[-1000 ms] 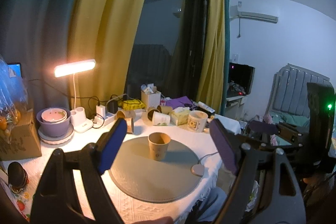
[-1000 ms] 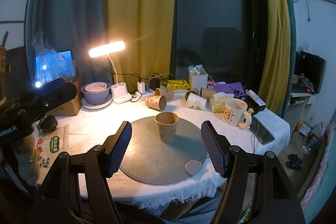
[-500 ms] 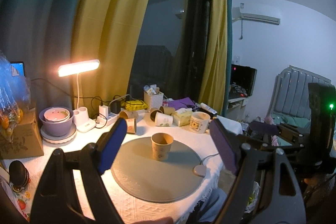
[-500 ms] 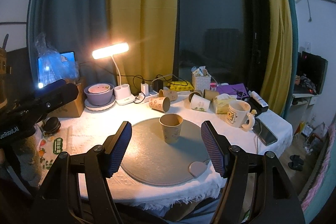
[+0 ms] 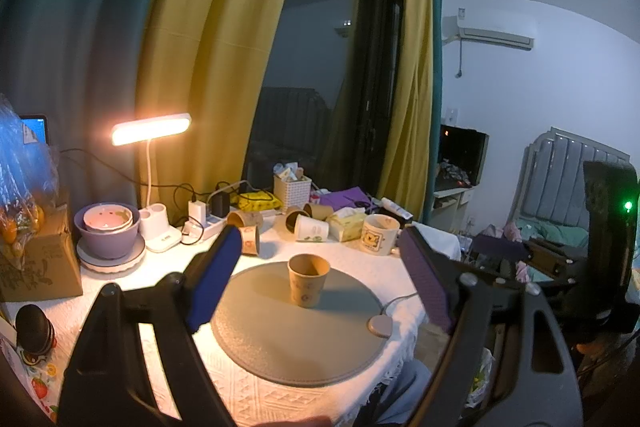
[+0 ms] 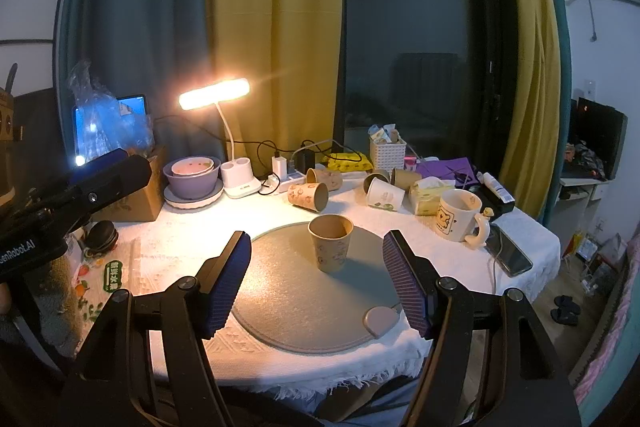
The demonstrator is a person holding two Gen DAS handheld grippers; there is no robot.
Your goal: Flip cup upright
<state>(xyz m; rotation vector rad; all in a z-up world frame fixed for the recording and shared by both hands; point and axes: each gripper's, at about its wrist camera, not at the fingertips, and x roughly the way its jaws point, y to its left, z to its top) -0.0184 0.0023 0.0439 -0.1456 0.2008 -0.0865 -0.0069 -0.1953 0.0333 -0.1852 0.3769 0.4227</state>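
Cup's already standing, both your grippers are empty

The paper cup [image 6: 330,245] sits upright, mouth up, on the round grey mat [image 6: 280,291], toward its far side; so I'd call the flip done. Your right gripper [image 6: 318,279] hangs above the table's near edge with its fingers spread wide, gripping nothing; your left gripper [image 5: 320,285] is the same, wide and well short of the cup. Probably you're holding clear so nothing bumps it; the other cups [image 6: 308,194] lying on their sides sit further off by the lamp [image 6: 214,94].
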